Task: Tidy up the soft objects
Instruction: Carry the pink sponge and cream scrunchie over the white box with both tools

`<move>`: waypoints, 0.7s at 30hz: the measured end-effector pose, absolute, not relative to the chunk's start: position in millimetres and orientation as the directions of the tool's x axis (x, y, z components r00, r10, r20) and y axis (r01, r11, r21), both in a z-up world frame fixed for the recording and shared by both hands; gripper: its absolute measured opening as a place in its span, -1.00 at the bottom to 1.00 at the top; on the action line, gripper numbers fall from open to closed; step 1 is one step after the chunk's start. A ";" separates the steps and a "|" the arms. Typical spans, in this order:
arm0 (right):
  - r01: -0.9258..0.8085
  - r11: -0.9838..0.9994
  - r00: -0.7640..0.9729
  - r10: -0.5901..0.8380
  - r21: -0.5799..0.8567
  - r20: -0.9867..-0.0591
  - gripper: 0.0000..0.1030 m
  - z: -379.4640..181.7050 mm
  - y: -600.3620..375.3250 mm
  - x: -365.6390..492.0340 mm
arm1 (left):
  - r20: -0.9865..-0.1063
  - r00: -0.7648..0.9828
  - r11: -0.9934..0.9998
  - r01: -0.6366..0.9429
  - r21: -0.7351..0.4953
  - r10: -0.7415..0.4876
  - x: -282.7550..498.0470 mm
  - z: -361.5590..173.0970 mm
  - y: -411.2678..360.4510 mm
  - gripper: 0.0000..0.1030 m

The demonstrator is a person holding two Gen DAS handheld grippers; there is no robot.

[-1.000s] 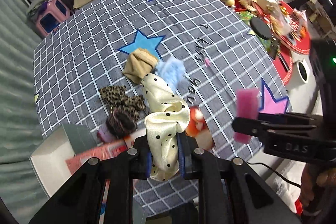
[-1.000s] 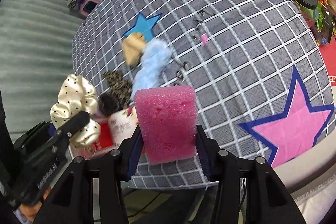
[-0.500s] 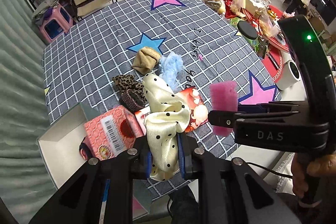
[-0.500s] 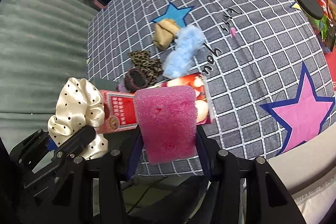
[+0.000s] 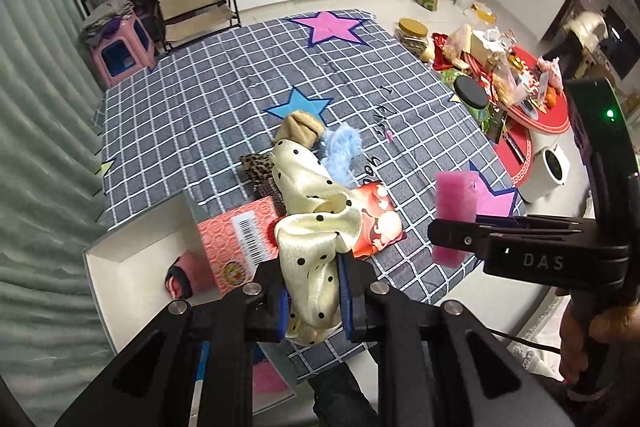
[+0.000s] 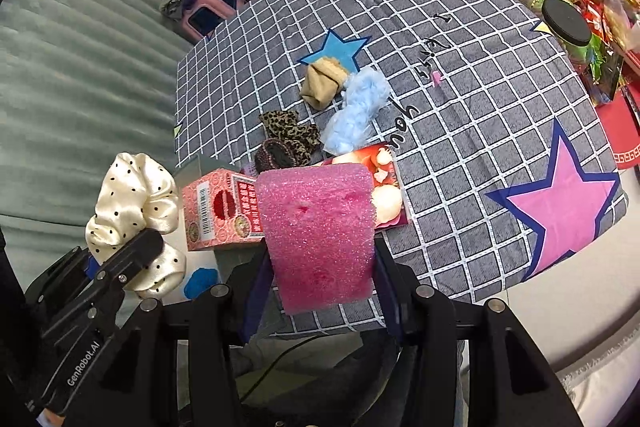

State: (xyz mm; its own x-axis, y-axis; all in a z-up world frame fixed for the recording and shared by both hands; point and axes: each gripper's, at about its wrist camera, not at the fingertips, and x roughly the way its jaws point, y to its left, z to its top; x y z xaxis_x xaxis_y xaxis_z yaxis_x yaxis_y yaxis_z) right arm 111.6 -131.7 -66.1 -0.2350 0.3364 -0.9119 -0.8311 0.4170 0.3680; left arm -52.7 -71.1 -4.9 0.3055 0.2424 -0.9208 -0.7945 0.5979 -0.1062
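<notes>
My left gripper (image 5: 314, 291) is shut on a cream satin scrunchie with black dots (image 5: 312, 227), held high above the table's near edge; it also shows in the right wrist view (image 6: 134, 211). My right gripper (image 6: 320, 291) is shut on a pink sponge (image 6: 320, 231), seen from the left wrist view (image 5: 456, 203) to the right of the scrunchie. On the checked cloth lie a tan sock (image 6: 322, 83), a light blue fluffy piece (image 6: 358, 113), a leopard scrunchie (image 6: 286, 127) and a dark knitted scrunchie (image 6: 278, 155).
A white open box (image 5: 132, 255) stands at the table's near left, with a red-and-pink item (image 5: 180, 275) inside. A red carton (image 6: 218, 215) and a picture card (image 5: 376, 223) lie near it. Jars and clutter (image 5: 500, 75) crowd the right side. A pink stool (image 5: 122, 51) stands beyond.
Both grippers have risen and drawn back from the table with their loads. The white box and the red carton have come into fuller view.
</notes>
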 end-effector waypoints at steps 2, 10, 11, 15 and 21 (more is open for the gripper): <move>-0.840 0.404 -0.234 0.334 0.363 -0.913 -0.04 -64.2 -129.9 104.2 | -0.920 0.304 0.582 -0.806 -0.110 0.247 -61.7 -4.8 -70.9 -0.59; -0.876 0.342 -0.230 0.322 0.340 -0.918 -0.04 -59.6 -120.4 74.4 | -0.917 0.297 0.518 -0.846 -0.123 0.268 -98.5 -5.2 -71.0 -0.59; -0.879 0.338 -0.230 0.319 0.337 -0.919 -0.04 -59.6 -119.7 71.6 | -0.917 0.293 0.509 -0.852 -0.123 0.271 -103.3 -5.8 -70.7 -0.59; -0.893 0.313 -0.224 0.312 0.322 -0.923 -0.04 -57.7 -116.2 58.9 | -0.916 0.257 0.477 -0.875 -0.085 0.307 -120.5 -6.9 -72.6 -0.59; -0.912 0.279 -0.214 0.303 0.301 -0.929 -0.04 -54.7 -110.8 42.0 | -0.910 0.230 0.462 -0.886 -0.049 0.345 -140.2 -8.0 -75.9 -0.59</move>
State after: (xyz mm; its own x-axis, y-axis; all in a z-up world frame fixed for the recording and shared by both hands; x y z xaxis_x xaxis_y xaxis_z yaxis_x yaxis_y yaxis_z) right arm 42.0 -110.8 -54.7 -0.2138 0.3026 -0.9288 -0.9118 0.2794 0.3010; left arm -140.2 -75.9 -8.0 0.2296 0.3446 -0.9102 -0.8857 0.4617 -0.0487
